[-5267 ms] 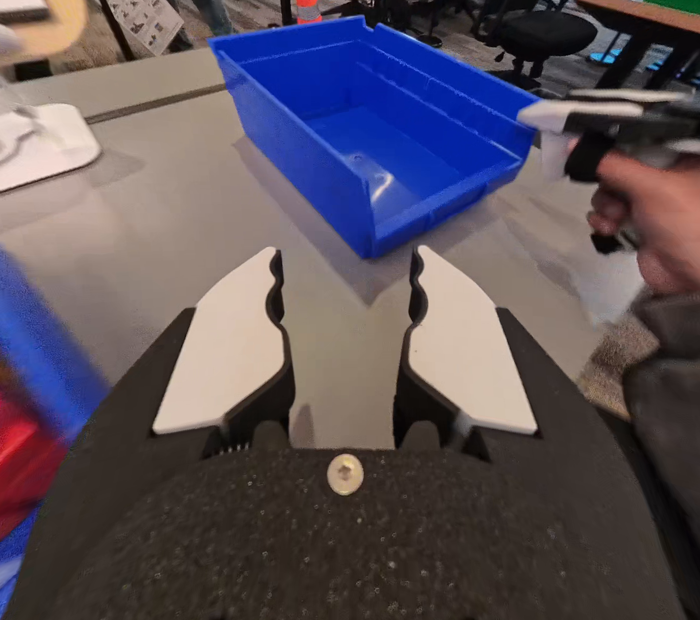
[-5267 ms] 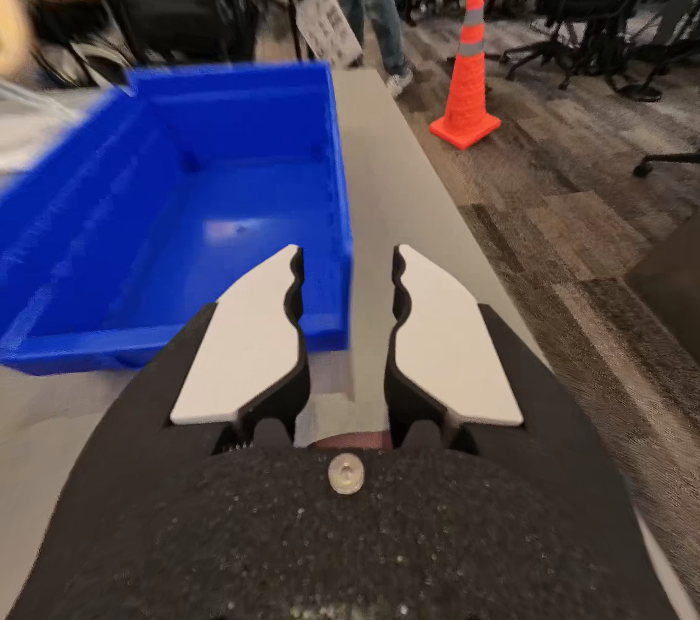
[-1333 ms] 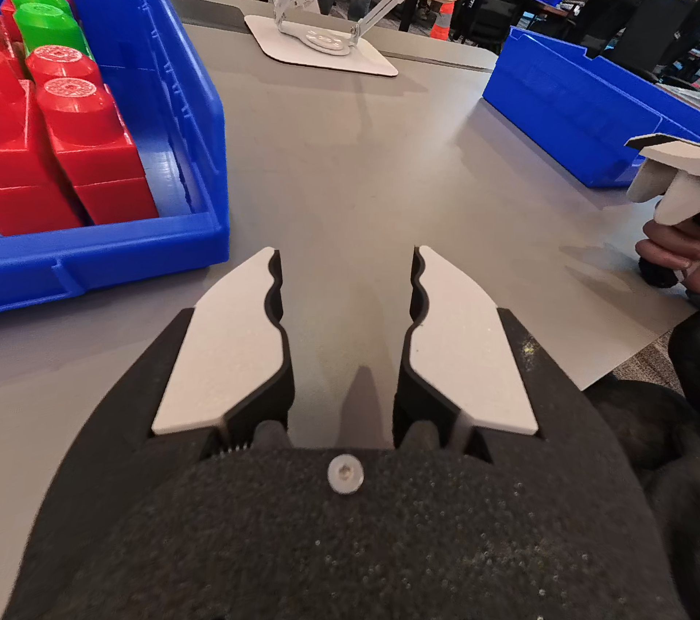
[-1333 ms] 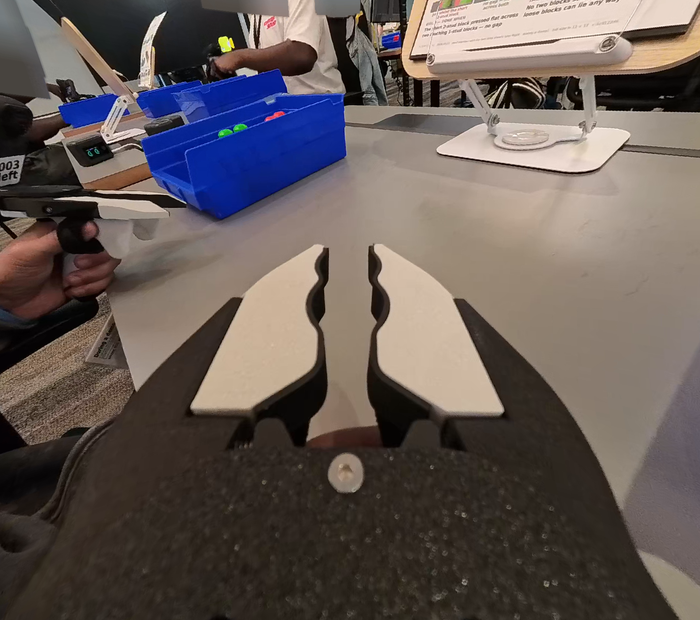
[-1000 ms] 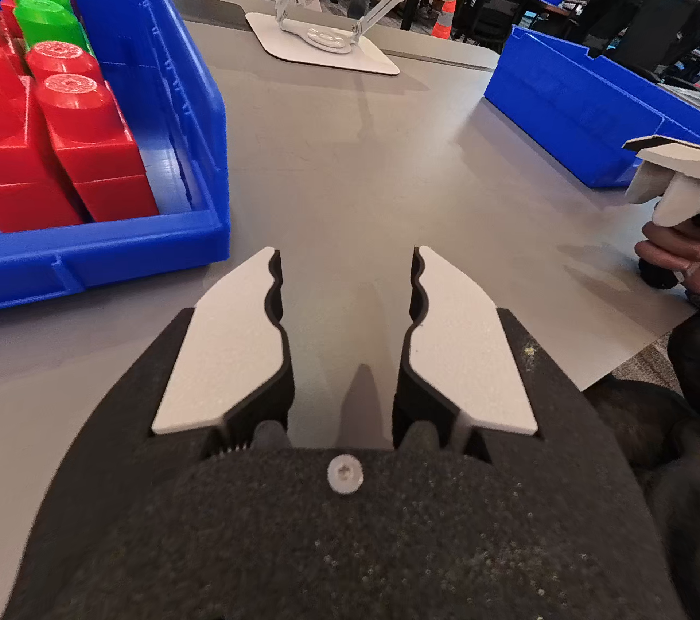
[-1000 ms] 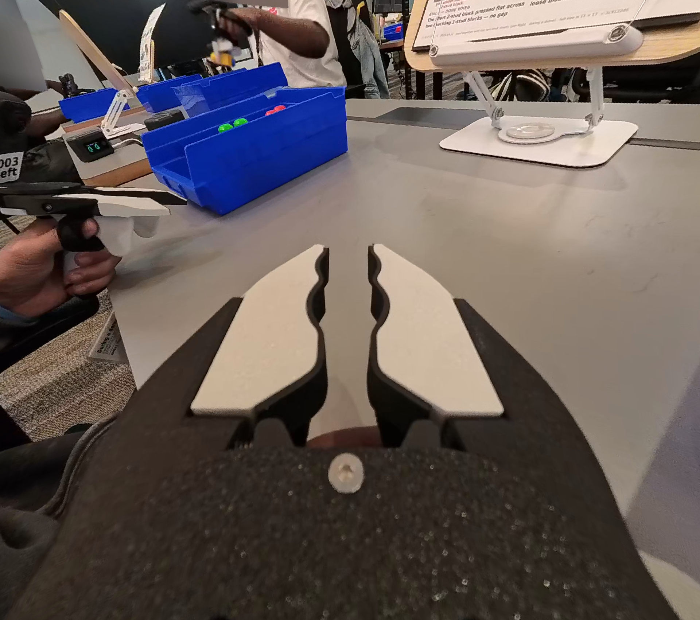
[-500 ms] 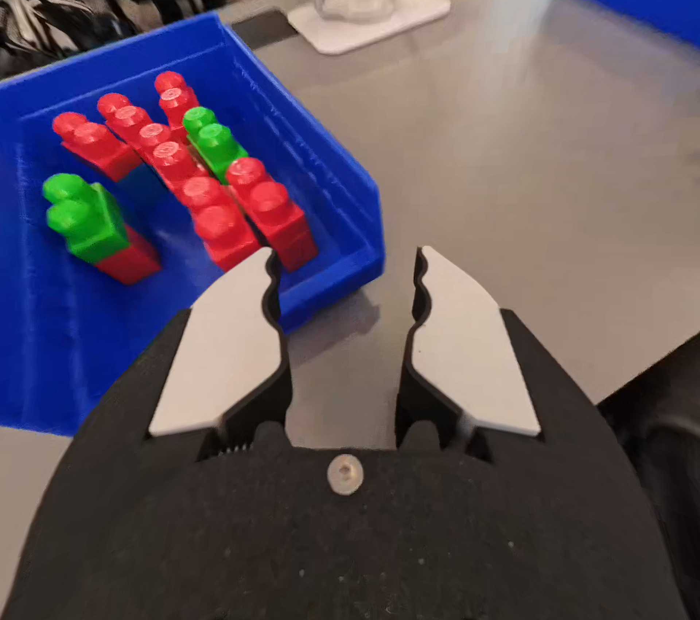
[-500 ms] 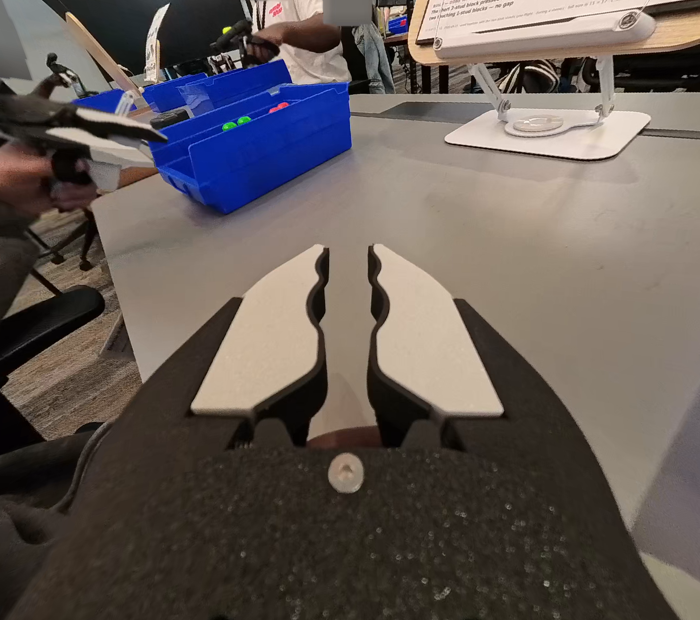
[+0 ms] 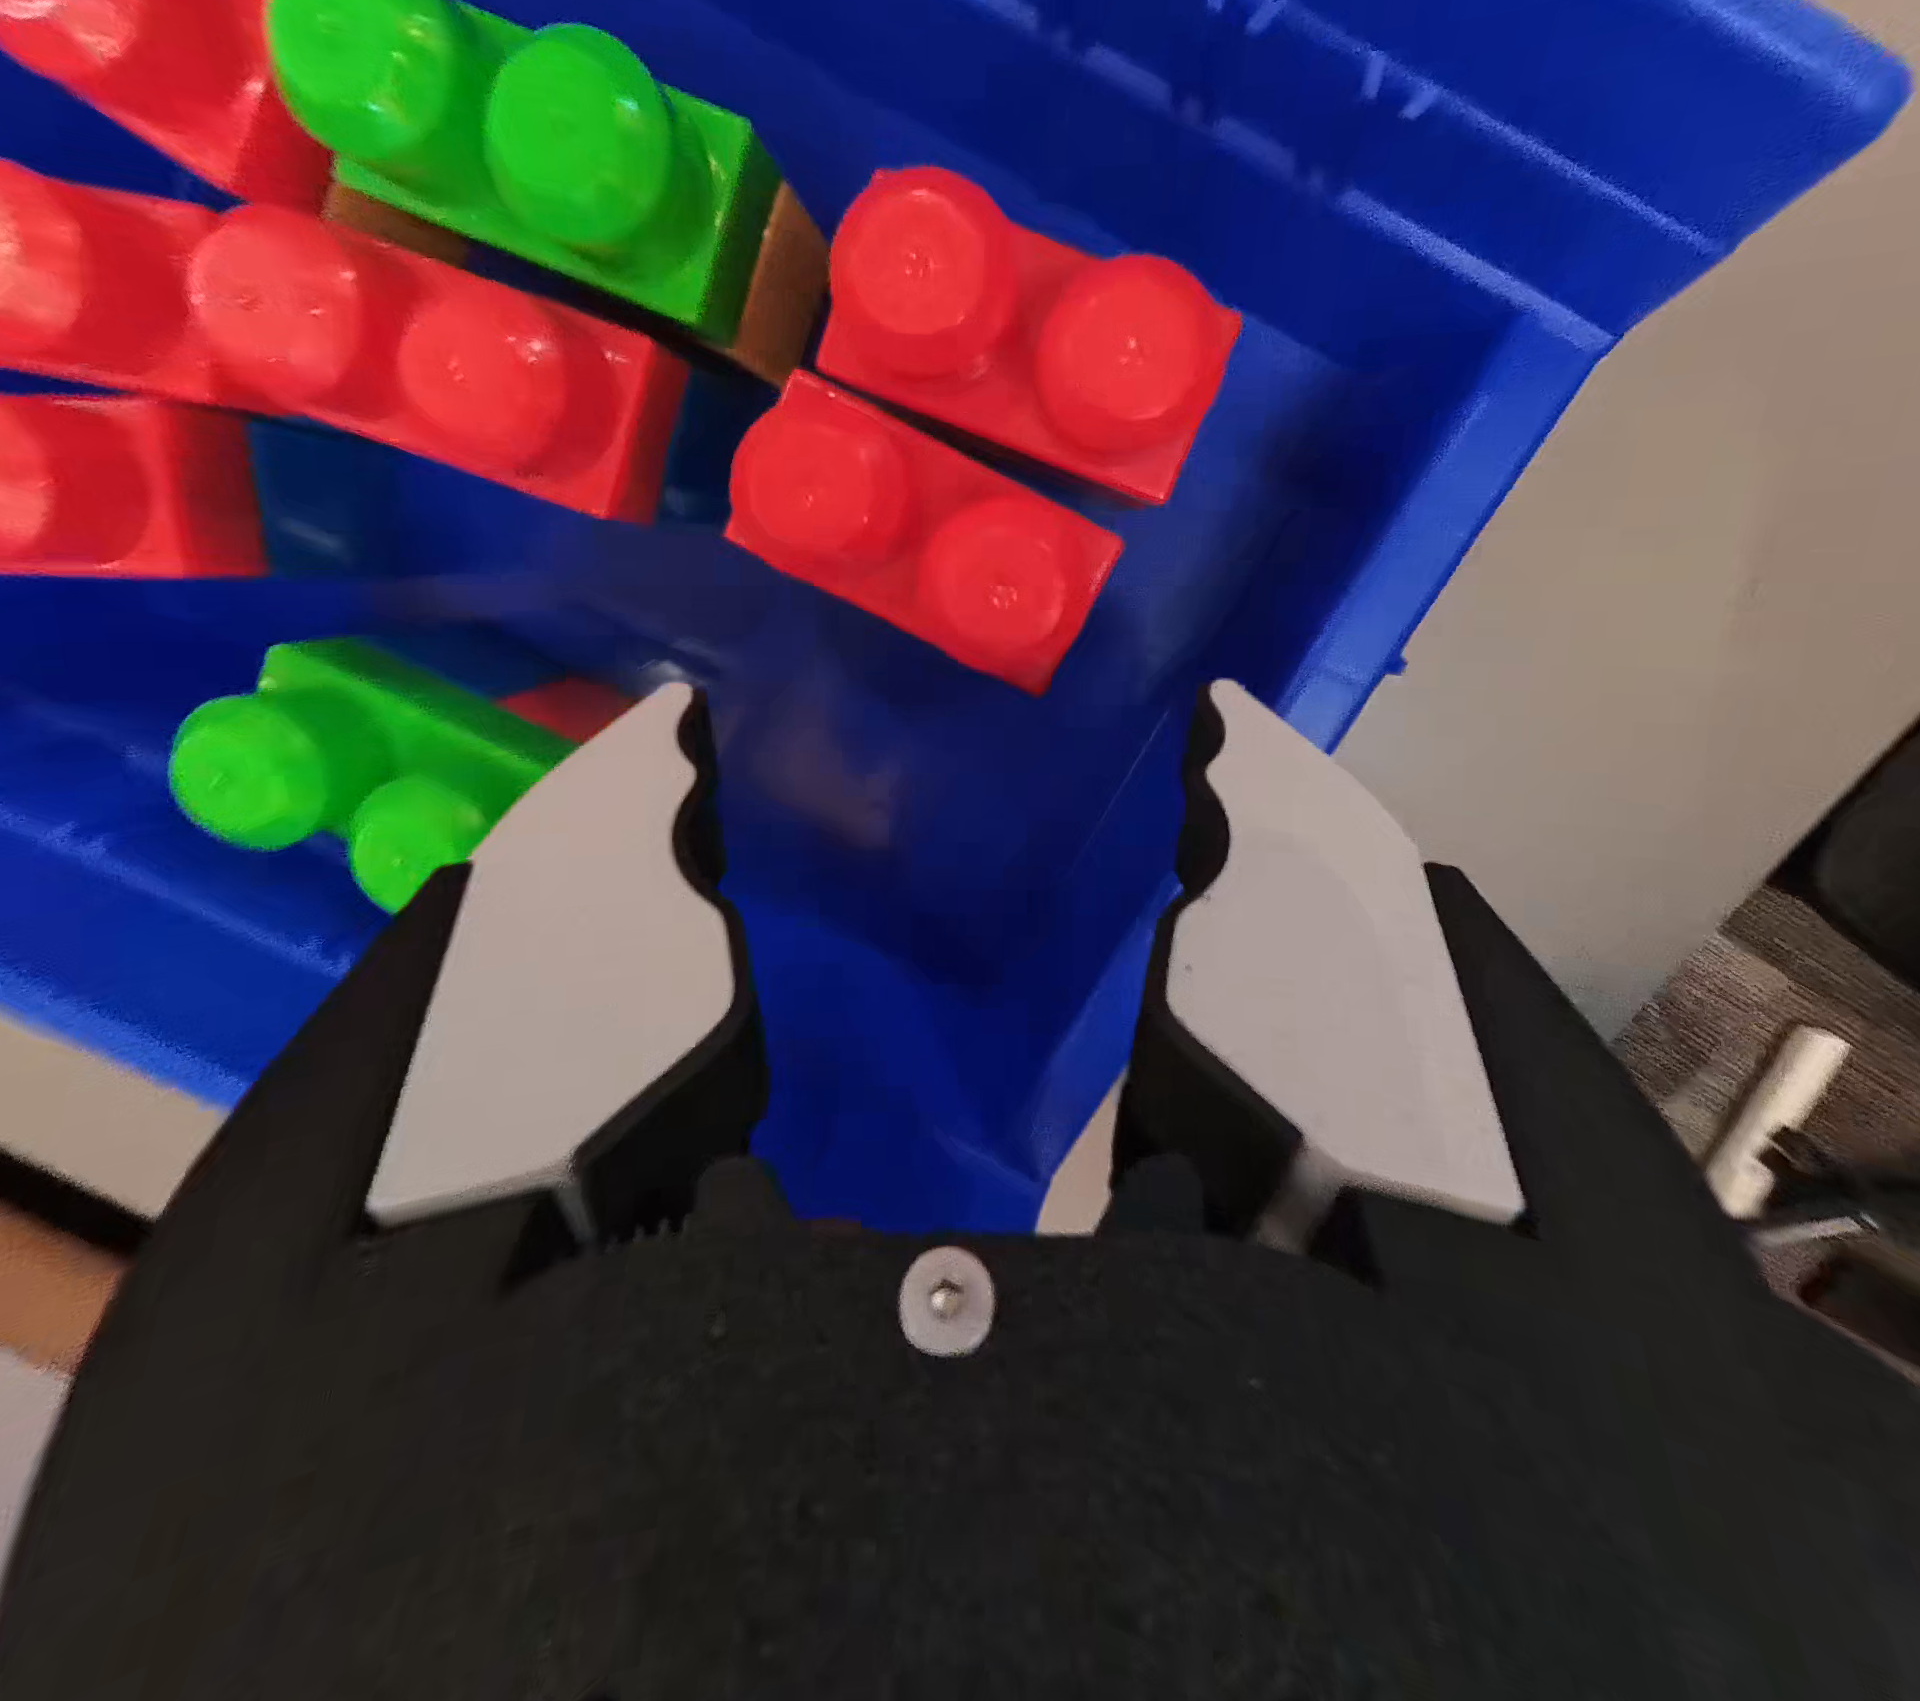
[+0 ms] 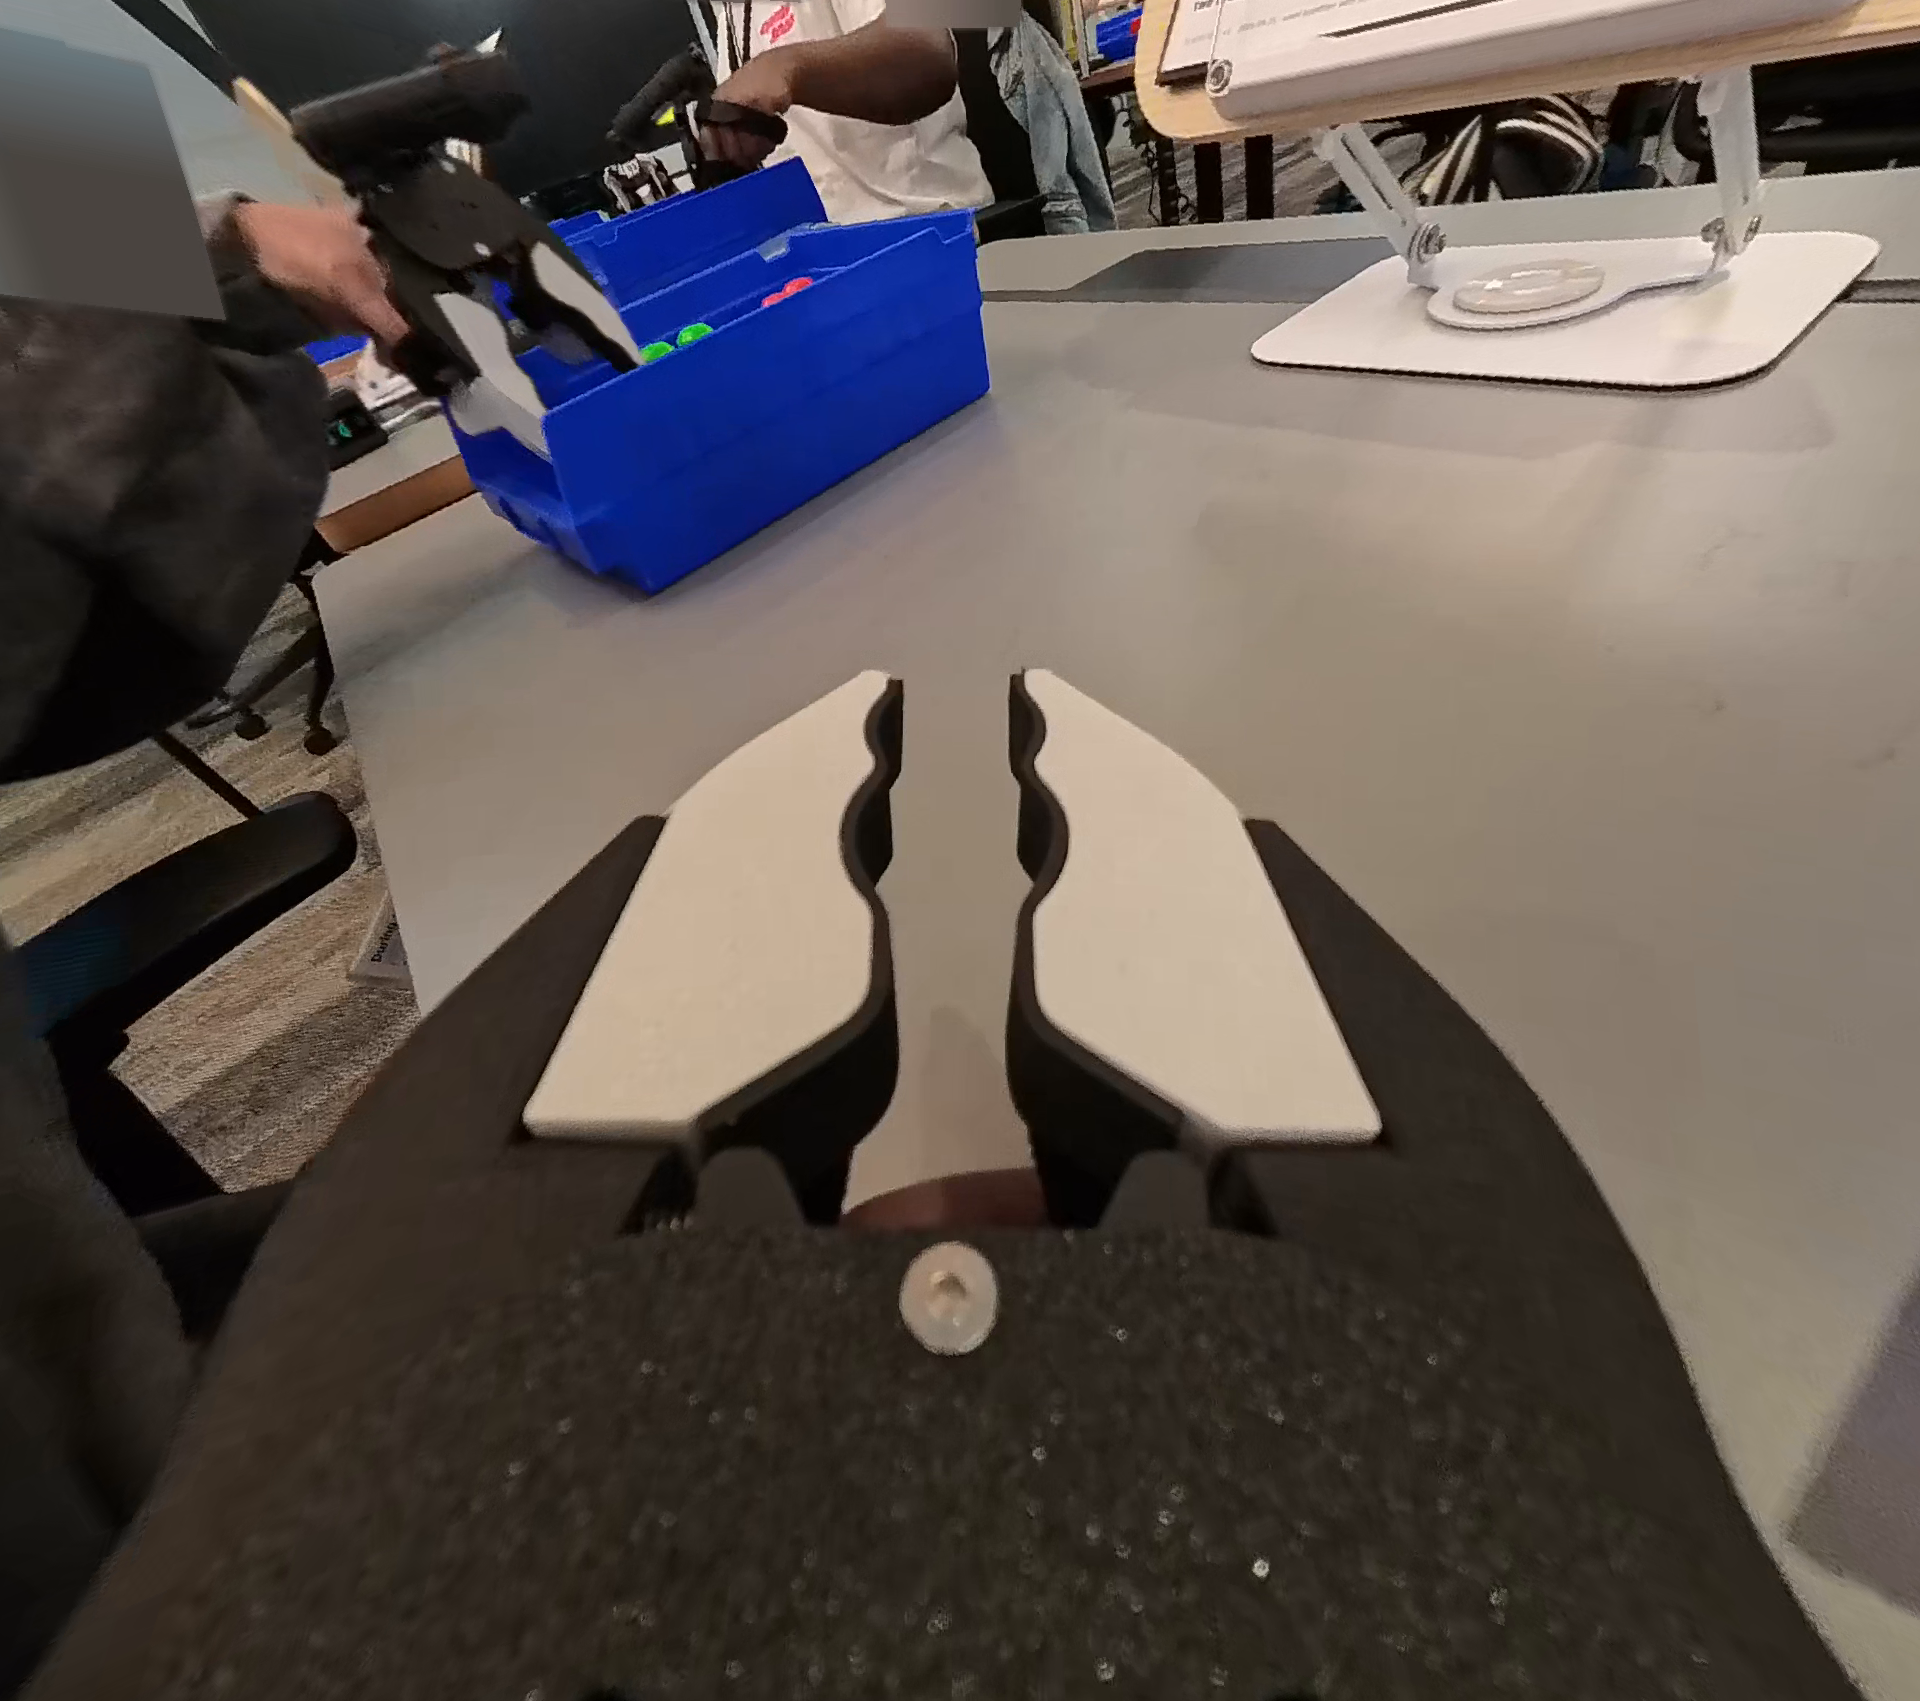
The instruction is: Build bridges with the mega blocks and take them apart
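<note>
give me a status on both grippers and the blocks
Left gripper open, over blue plastic bin. Right gripper narrowly open, empty, above grey table. Red and green mega blocks untouched; path clear.

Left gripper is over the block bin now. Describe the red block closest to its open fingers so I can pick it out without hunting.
Start at the blue bin under the left gripper. Just beyond the fingertips, near the bin's right-hand wall, two short red two-stud blocks lie side by side. Yours is the nearer red block, studs up, unlike the longer red blocks off to the left.

bin (image 9: 1455, 124) floor bare by near corner | red blocks (image 9: 977, 446) ahead
</note>
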`<state>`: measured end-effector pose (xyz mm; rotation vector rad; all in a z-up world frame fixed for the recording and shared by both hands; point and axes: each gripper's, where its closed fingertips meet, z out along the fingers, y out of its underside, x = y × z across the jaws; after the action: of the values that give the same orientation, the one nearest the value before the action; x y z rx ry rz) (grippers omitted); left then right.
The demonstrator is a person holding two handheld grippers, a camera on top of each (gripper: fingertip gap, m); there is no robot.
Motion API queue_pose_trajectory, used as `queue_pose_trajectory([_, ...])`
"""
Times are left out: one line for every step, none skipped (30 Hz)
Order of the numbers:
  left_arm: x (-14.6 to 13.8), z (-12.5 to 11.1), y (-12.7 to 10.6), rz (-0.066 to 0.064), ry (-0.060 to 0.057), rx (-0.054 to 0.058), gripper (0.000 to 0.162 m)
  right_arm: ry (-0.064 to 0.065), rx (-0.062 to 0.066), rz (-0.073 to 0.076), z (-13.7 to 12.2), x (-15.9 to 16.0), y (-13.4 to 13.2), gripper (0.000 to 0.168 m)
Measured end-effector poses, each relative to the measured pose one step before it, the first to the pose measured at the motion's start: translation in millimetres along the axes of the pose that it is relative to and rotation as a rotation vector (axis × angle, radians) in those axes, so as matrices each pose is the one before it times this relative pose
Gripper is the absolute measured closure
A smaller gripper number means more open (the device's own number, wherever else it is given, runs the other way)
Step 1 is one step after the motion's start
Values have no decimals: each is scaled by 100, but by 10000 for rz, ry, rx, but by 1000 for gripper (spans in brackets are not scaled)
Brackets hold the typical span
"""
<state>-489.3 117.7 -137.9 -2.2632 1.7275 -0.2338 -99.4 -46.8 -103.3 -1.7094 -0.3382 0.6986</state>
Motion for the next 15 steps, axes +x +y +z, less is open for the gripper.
queue_pose_trajectory([-98,546,107,12,311,-233,75,-2,1,87,42,70,-3,149])
queue_pose_trajectory([-167,568,214,72,195,-308,74,-3,4,94,51,56,-7,149])
queue_pose_trajectory([-129,472,222,106,154,-341,74,-24,4,95,58,24,3,149])
queue_pose_trajectory([-106,281,70,95,75,-290,74,-31,7,99,53,9,11,149])
queue_pose_trajectory([-38,100,-322,131,-8,1,73,-26,-3,98,65,4,13,149])
queue_pose_trajectory([160,53,-526,234,18,162,74,-16,-17,95,49,30,38,149])
queue_pose_trajectory([147,106,-458,230,-2,120,75,-23,-15,99,38,34,31,149])
queue_pose_trajectory([9,221,-205,184,-66,-11,77,-37,4,122,40,18,9,149])
queue_pose_trajectory([-88,363,-2,168,-91,-116,77,-57,14,152,39,20,-1,149])
queue_pose_trajectory([-110,416,76,132,-89,-156,76,-82,11,181,48,-4,18,149])
queue_pose_trajectory([-132,336,193,110,-95,-243,77,-101,9,198,40,-16,17,149])
queue_pose_trajectory([-116,159,39,114,-133,-125,79,-115,14,198,32,-51,14,149])
queue_pose_trajectory([7,-29,-288,166,-119,105,83,-132,20,171,24,-85,18,149])
queue_pose_trajectory([112,-168,-496,166,-89,269,90,-126,12,117,13,-129,15,149])
queue_pose_trajectory([81,-218,-524,126,-114,312,110,-85,-5,30,13,-119,32,149])
